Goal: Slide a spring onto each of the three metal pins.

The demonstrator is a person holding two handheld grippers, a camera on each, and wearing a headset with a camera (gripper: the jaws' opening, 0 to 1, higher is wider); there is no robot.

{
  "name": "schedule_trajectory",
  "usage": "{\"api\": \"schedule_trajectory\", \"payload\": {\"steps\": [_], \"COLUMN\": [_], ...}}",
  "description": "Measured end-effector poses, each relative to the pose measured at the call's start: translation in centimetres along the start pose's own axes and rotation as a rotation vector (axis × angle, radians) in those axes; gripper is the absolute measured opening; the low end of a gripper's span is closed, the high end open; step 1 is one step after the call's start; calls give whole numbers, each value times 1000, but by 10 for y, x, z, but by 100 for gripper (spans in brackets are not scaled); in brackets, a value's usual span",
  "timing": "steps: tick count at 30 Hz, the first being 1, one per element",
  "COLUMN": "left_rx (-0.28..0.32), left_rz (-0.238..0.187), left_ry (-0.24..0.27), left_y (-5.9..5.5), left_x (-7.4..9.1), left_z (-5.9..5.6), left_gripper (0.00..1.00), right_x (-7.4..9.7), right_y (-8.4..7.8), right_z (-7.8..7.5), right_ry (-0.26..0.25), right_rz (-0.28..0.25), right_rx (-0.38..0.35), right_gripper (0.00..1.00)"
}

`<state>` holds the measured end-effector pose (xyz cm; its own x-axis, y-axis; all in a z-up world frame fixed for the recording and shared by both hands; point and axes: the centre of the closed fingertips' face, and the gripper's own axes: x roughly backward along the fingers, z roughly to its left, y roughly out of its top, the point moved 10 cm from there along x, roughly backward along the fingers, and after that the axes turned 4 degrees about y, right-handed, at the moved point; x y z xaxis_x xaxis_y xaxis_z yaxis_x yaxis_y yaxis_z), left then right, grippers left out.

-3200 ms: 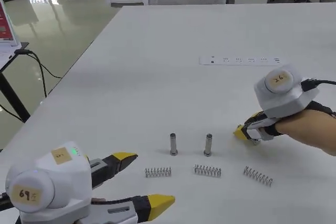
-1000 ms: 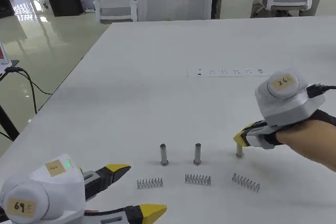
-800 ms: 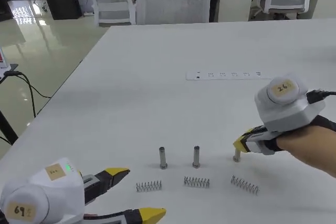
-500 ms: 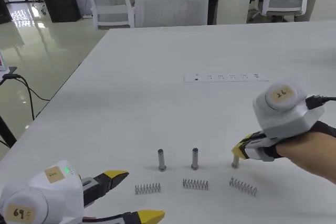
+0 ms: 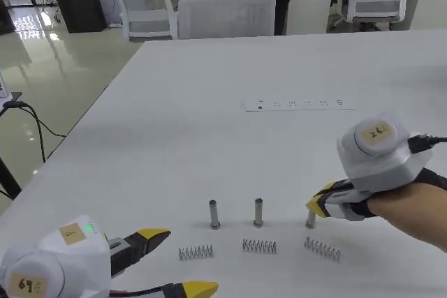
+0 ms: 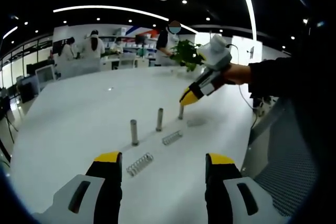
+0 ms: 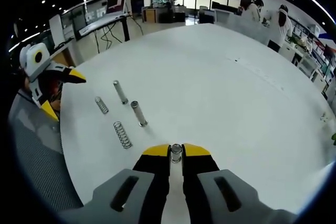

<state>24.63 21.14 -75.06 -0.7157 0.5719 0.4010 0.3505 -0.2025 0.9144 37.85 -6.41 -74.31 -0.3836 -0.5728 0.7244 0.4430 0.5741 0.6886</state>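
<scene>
Nudged nearer other pins (image 5: 258, 213), pin (image 5: 310, 222) clenched in R tongs (image 7: 176, 155) "26"; L tongs (image 6: 164, 158) "69" released.

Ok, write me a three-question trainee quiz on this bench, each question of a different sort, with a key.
1. Multiple choice: how many springs lie flat on the table, with none on a pin? A) one B) two C) three
2. True or false: the left gripper holds a spring.
3. Fill in: in the head view, the right gripper is shut on the ______ metal pin of the three.

Key: 1 C; 2 false, it is open and holds nothing; 3 rightmost.
</scene>
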Motion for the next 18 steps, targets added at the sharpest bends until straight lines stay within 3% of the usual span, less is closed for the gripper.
{"api": "schedule_trajectory", "payload": {"steps": [18], "left_rx": [-3], "left_rz": [4], "left_ry": [-1], "left_y": [0], "left_x": [-1], "left_z": [-1], "left_gripper": [60], "right_x": [2], "right_y": [-1], "right_z": [-1], "right_ry": [-3], "right_rz": [-20], "right_rx": [-7], "right_gripper": [7]}}
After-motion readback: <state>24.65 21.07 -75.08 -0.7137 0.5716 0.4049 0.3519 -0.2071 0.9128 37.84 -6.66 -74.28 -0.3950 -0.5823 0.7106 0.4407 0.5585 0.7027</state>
